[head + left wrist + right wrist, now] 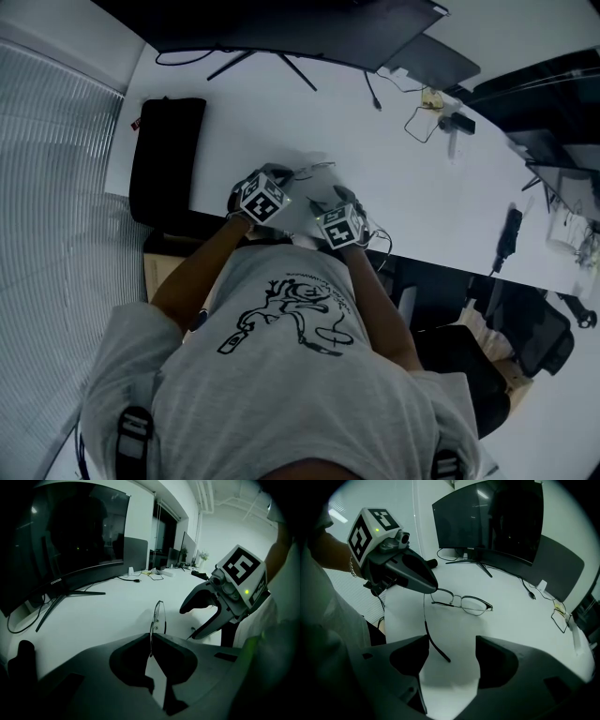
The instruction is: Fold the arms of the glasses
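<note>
Two grippers work close together on one pair of glasses (pixel 464 603). The left gripper (pixel 151 638) has its jaws pressed onto the wire frame at one end, near the hinge, with the rim running straight into the narrow slit between them. That pinch looks meant to steady the frame so the hinge can turn. The right gripper (pixel 451 644), just beside it, stands spread wide and grips nothing. The unfolded temple arm (pixel 433 644) runs back from the left gripper's tip, and its dark curved end lies in the right gripper's gap. It sits nearer the jaw on the left gripper's side and seems to touch neither pad. I judge this placing suits a sideways nudge or a light close to swing the arm in against the lenses.

The glasses rest on the white desk (pixel 511 620) in front of the monitor (pixel 487 517), on the person's side of its stand and well apart from it. Both grippers come at them from the side away from the monitor.
</note>
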{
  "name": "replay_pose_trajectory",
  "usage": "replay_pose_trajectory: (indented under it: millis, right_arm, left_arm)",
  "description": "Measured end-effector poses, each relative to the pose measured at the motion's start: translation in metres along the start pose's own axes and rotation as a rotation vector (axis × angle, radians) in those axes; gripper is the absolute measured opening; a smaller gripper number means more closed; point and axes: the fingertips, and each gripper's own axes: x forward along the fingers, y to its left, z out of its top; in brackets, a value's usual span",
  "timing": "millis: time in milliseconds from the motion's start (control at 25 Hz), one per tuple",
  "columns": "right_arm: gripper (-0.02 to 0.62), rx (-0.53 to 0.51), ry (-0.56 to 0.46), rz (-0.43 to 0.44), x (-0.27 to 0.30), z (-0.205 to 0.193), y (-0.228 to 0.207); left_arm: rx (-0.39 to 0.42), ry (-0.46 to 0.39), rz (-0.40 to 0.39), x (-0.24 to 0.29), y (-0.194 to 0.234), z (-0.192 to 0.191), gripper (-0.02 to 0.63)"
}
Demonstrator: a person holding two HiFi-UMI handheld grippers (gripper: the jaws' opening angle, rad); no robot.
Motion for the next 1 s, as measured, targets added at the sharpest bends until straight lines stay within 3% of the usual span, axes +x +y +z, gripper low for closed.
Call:
replay_pose_trajectory:
  millis: [1000]
  right_arm:
    - [0.295, 0.071, -0.002, -0.052, -0.002, -0.002, -0.031]
  left_arm:
    - [0.035, 0.009, -0.06, 0.001, -0.018, 0.002, 0.032]
